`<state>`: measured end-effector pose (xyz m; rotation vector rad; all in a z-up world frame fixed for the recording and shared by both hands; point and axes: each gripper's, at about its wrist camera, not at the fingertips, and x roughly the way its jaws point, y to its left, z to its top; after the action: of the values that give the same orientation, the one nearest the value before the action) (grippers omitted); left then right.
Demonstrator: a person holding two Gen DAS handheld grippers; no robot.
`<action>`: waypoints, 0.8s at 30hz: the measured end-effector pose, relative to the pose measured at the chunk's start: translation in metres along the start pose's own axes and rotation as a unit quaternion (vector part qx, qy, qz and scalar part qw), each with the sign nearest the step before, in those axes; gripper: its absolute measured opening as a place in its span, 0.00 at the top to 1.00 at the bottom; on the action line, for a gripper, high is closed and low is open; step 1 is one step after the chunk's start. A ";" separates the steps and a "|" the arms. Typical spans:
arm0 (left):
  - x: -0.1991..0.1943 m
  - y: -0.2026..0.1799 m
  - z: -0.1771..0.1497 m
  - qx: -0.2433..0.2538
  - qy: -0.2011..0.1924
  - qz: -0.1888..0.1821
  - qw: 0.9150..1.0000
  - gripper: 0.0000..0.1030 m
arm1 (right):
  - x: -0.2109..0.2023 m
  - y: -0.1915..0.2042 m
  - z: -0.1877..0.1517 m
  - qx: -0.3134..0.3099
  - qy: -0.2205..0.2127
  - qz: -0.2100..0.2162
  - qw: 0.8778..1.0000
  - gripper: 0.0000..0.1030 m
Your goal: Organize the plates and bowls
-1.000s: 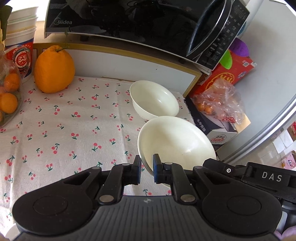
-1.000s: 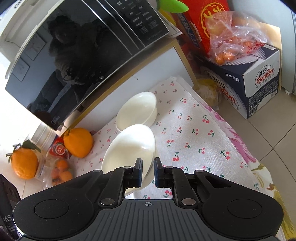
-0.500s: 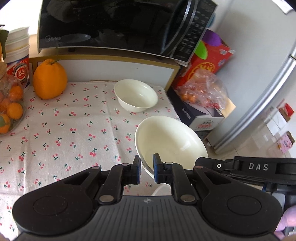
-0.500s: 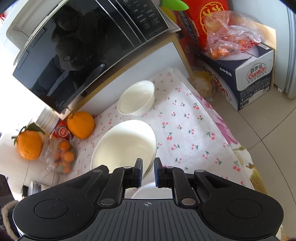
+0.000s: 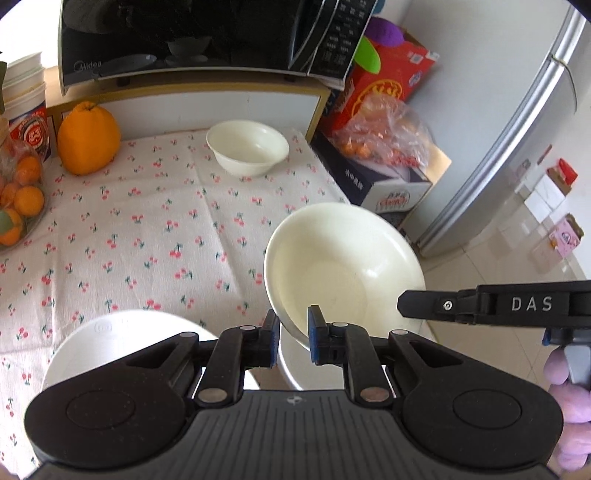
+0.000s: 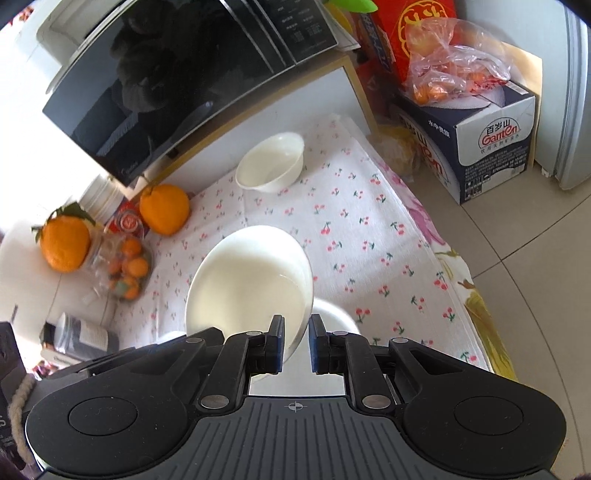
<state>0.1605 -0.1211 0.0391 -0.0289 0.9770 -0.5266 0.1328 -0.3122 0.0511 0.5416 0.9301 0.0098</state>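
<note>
Both grippers hold one large white bowl by opposite rims, lifted above the table's front edge. My left gripper [image 5: 291, 338] is shut on its near-left rim; the bowl [image 5: 343, 266] tilts up to the right. My right gripper [image 6: 295, 345] is shut on the other rim; the bowl [image 6: 251, 280] spreads up and left. The right gripper's body [image 5: 495, 304] shows at the right of the left wrist view. A small white bowl [image 5: 247, 147] [image 6: 271, 168] sits at the back of the cherry tablecloth [image 5: 147, 229]. A white plate [image 5: 122, 343] lies at the front left, and another white dish [image 6: 332, 312] sits under the held bowl.
A black microwave [image 5: 207, 33] stands on a shelf at the back. A big orange [image 5: 88, 138], a bag of small oranges [image 5: 18, 199] and stacked tubs [image 5: 24, 88] are at the left. Boxes with a fruit bag [image 5: 380, 144] and a fridge [image 5: 517, 140] stand at the right.
Both grippers have pulled back toward the table's front and risen with the large bowl. The small bowl now lies farther away, and a plate and a second dish have come into view below.
</note>
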 end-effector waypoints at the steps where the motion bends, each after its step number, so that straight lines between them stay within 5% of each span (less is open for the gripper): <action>1: 0.000 0.000 -0.001 0.002 0.003 0.001 1.000 0.86 | 0.000 0.001 -0.002 -0.002 0.003 -0.001 1.000 0.86; 24: 0.019 -0.011 -0.018 0.042 0.060 0.022 0.997 0.83 | 0.020 -0.007 -0.022 -0.022 0.070 -0.049 0.996 0.85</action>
<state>0.1501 -0.1358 0.0169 0.1014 1.0695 -0.5335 0.1266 -0.3041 0.0222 0.4584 1.0910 -0.0214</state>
